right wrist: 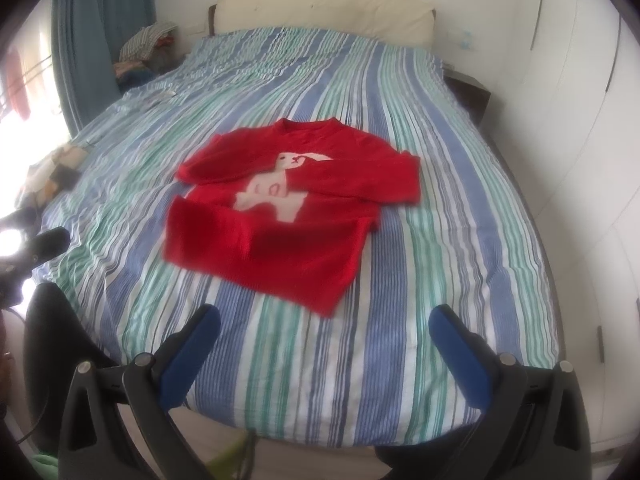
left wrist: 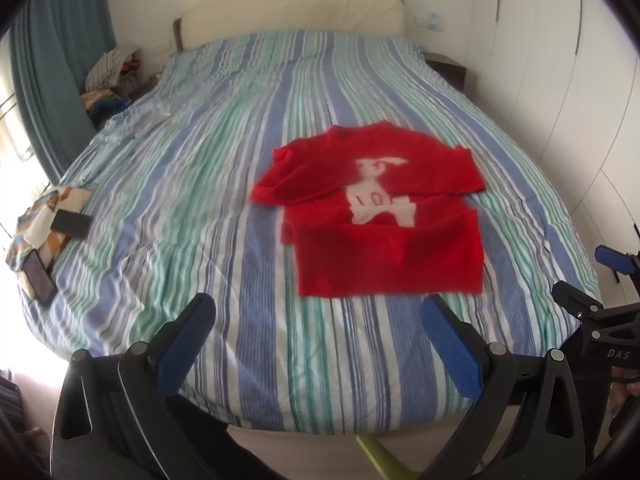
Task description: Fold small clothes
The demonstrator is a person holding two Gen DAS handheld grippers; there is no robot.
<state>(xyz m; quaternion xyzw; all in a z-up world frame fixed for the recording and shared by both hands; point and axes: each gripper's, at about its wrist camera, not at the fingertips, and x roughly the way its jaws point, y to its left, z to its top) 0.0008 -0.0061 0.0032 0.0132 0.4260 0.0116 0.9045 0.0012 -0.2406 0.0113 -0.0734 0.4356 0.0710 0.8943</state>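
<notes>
A red sweater [left wrist: 384, 216] is lying flat on the striped bed cover [left wrist: 208, 184], right of centre in the left wrist view and about centred in the right wrist view [right wrist: 288, 216]. It is showing a pale animal figure [left wrist: 380, 192] on its front, with marks on it that are too blurred to read. Both sleeves are lying folded inward across the chest, and the hem is lying turned up over the lower body, covering the feet of the figure. The neckline is pointing toward the cream headboard [left wrist: 292, 12]. The left gripper [left wrist: 320, 312] is hovering over the near edge of the bed with its jaws standing wide apart and grasping nothing; its blue pads [left wrist: 452, 344] are sitting apart from the sweater, just short of the hem. The right gripper [right wrist: 324, 324] is hovering likewise at the near edge, jaws released and empty, the sweater's nearest corner lying between and just beyond its fingertips [right wrist: 196, 344]. Part of the right gripper is also showing at the right margin of the left wrist view. At the bed's left edge a patterned cloth [left wrist: 44, 220] is carrying two dark flat items [left wrist: 72, 224], probably phones. A heap of clothes [left wrist: 112, 76] is sitting beside the blue curtain [left wrist: 56, 68], white wardrobe doors [left wrist: 552, 60] are lining the right side, and a dark nightstand [left wrist: 448, 68] is standing by the headboard.
</notes>
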